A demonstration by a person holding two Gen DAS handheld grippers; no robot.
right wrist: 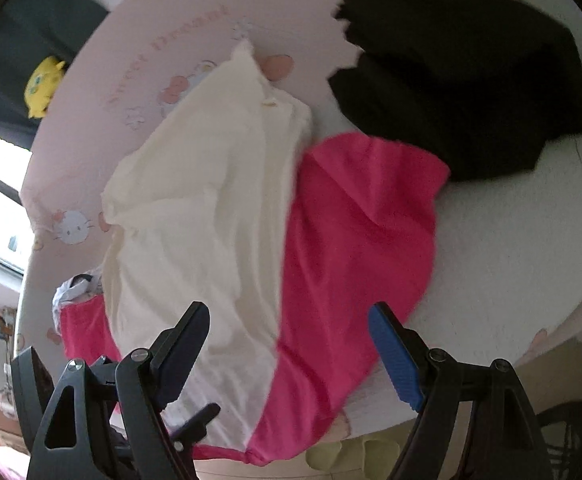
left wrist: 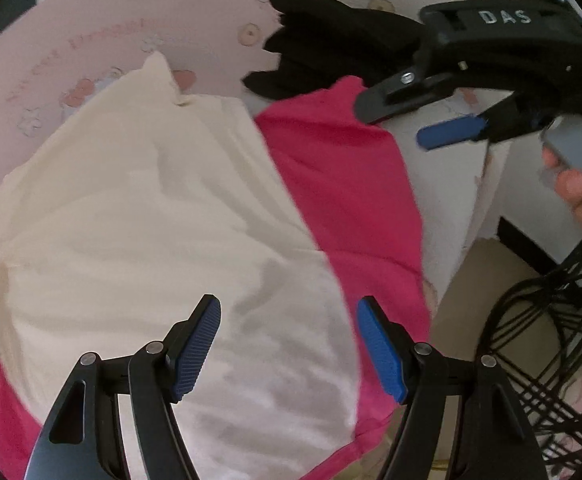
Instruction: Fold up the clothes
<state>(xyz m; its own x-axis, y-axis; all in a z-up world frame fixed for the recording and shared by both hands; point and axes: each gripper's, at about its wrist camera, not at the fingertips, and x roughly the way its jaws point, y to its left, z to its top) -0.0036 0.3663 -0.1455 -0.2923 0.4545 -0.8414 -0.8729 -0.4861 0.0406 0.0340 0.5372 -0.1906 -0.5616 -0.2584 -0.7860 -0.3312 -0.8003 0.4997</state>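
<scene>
Right, cream shirt [right wrist: 195, 216] lies across the pink garment [right wrist: 355, 240] on the bed [right wrist: 511, 248], long axis running from six up to twelve o'clock. Left gripper [left wrist: 289, 344] and right gripper [right wrist: 289, 344] hover above, jaws spread wide, holding nothing.

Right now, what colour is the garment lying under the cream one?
Bright pink garment, partly covered by the cream fabric garment; the right wrist view shows it best.
</scene>
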